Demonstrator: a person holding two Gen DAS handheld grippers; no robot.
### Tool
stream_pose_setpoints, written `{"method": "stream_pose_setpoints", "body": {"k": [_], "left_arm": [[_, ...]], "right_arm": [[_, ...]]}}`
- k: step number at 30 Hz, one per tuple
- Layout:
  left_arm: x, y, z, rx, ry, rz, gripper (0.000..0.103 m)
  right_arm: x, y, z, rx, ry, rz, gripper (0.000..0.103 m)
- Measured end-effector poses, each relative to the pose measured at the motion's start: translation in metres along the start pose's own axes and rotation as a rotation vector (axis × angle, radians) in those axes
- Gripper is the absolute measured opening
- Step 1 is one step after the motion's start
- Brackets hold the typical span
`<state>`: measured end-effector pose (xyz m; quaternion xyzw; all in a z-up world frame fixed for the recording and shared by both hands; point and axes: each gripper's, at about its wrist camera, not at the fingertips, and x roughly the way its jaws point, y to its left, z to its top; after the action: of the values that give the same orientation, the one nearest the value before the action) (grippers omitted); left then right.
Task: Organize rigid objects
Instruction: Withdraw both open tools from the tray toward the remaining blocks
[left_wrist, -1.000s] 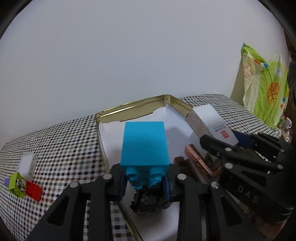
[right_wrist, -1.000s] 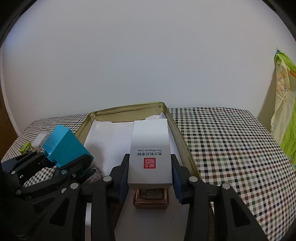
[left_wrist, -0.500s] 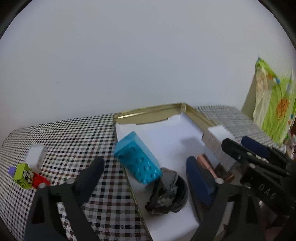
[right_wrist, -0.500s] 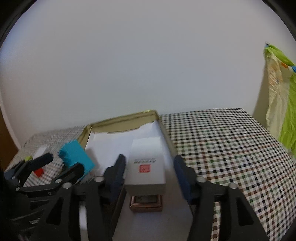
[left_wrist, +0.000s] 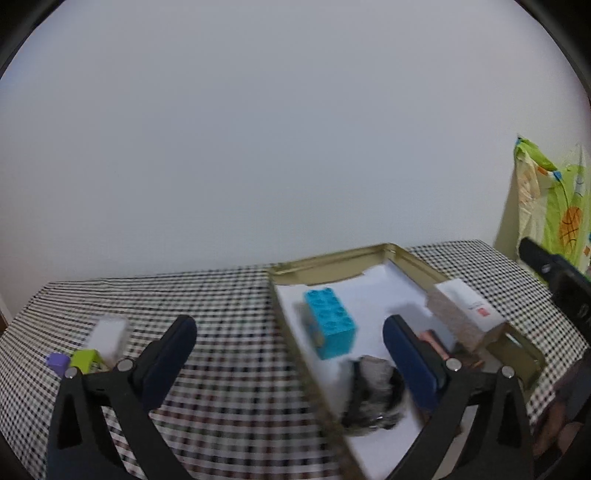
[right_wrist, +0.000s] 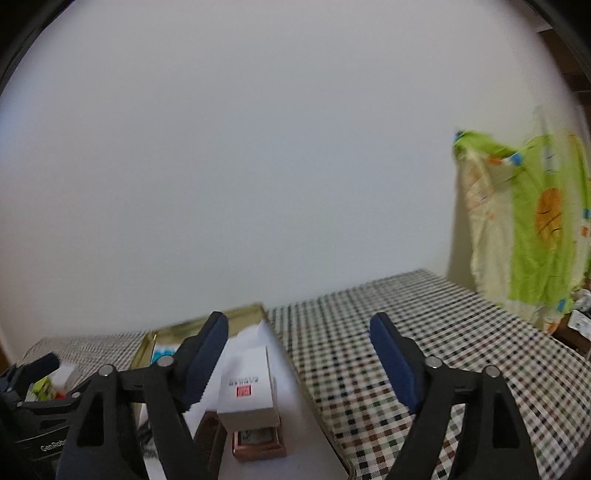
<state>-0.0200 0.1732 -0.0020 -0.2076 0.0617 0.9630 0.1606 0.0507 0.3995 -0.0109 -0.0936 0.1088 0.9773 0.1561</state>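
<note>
On the table (left_wrist: 229, 295), the tin (left_wrist: 332, 258) holds the brick (left_wrist: 330, 326) at left, the carton (left_wrist: 465, 314) at right atop the case (right_wrist: 258, 441); small blocks (left_wrist: 79, 360) lie far left.

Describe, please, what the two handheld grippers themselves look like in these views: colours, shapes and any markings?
Both are alike. The left gripper and the right gripper are built of matte black angular struts with triangular cut-outs, joined by round silver pins. Each finger ends in a long dark blue pad, its inner face finely ribbed in the right wrist view. White lettering, cut off at the frame edge, marks the left gripper's body there.
</note>
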Motion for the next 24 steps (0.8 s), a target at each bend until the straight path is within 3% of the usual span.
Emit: {"method": "stream_pose_setpoints", "body": {"k": [10, 24], "left_arm": [[-0.001, 0.043, -0.008, 0.003, -0.013, 0.069, 0.102], [-0.011, 0.114, -0.021, -0.008, -0.027, 0.129, 0.102]], "right_arm": [[-0.024, 0.041, -0.017, -0.031, -0.042, -0.026, 0.082], [-0.036, 0.129, -0.036, -0.096, -0.019, 0.084, 0.082]]}}
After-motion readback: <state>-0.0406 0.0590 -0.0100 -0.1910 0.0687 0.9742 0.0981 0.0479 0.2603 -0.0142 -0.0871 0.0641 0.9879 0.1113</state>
